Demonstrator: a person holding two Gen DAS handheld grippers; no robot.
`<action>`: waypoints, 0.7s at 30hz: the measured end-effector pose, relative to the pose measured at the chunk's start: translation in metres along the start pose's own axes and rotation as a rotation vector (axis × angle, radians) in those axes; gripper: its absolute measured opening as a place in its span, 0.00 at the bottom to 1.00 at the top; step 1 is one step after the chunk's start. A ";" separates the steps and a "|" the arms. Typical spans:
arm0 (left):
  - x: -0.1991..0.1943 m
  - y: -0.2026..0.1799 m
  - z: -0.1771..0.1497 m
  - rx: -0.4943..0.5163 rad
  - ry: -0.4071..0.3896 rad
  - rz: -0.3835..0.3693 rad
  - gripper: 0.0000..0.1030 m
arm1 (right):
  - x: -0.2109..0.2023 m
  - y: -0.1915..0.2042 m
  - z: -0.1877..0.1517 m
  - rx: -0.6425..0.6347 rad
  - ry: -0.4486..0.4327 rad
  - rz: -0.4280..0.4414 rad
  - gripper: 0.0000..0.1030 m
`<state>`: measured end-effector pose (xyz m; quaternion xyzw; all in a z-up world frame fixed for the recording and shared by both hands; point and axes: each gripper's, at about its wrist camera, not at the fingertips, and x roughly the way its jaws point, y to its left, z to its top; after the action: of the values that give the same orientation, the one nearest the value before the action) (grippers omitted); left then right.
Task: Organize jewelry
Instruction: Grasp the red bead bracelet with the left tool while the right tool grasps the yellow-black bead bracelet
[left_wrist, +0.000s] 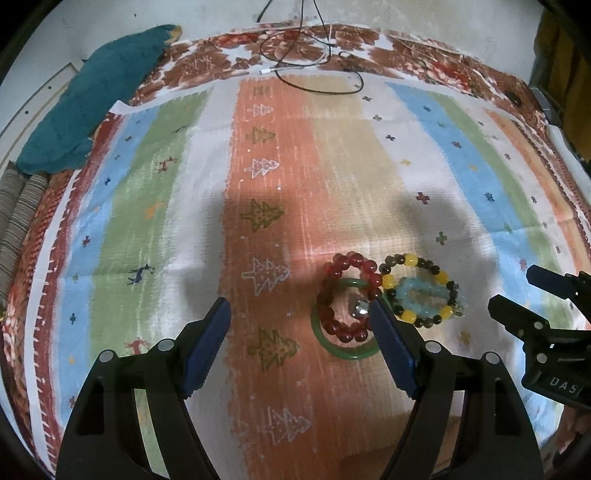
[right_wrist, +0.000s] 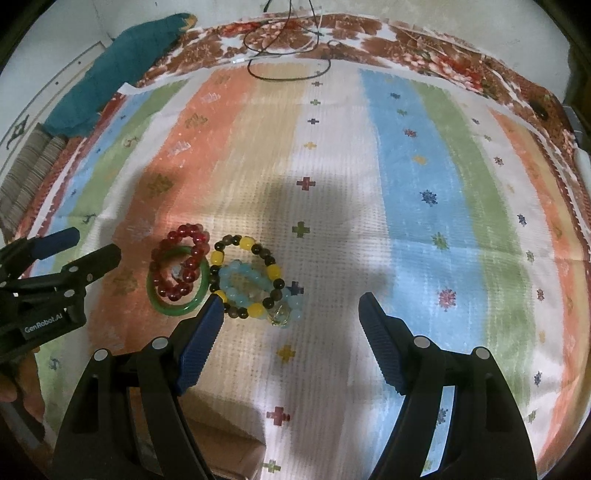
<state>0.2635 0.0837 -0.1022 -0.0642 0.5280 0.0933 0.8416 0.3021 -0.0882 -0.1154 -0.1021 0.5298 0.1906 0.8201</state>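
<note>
A red bead bracelet lies over a green bangle on the striped cloth. Touching it on the right is a dark-and-yellow bead bracelet around a pale blue bead bracelet. A small silvery piece sits inside the red ring. My left gripper is open and empty, hovering just left of the pile. My right gripper is open and empty, just right of the pile; it also shows in the left wrist view.
The striped cloth covers the table. A teal cloth lies at the far left. Black and white cables lie at the far edge. A brown box edge shows below the right gripper.
</note>
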 end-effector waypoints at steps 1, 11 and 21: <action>0.002 0.000 0.001 0.001 0.003 0.002 0.74 | 0.003 0.000 0.001 0.000 0.005 -0.004 0.73; 0.026 -0.006 0.009 0.040 0.041 0.004 0.72 | 0.030 0.001 0.011 -0.008 0.050 -0.013 0.67; 0.054 -0.009 0.016 0.063 0.078 -0.019 0.64 | 0.058 0.001 0.023 -0.019 0.089 -0.001 0.54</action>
<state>0.3028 0.0835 -0.1439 -0.0460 0.5625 0.0660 0.8229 0.3421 -0.0672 -0.1580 -0.1185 0.5637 0.1903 0.7950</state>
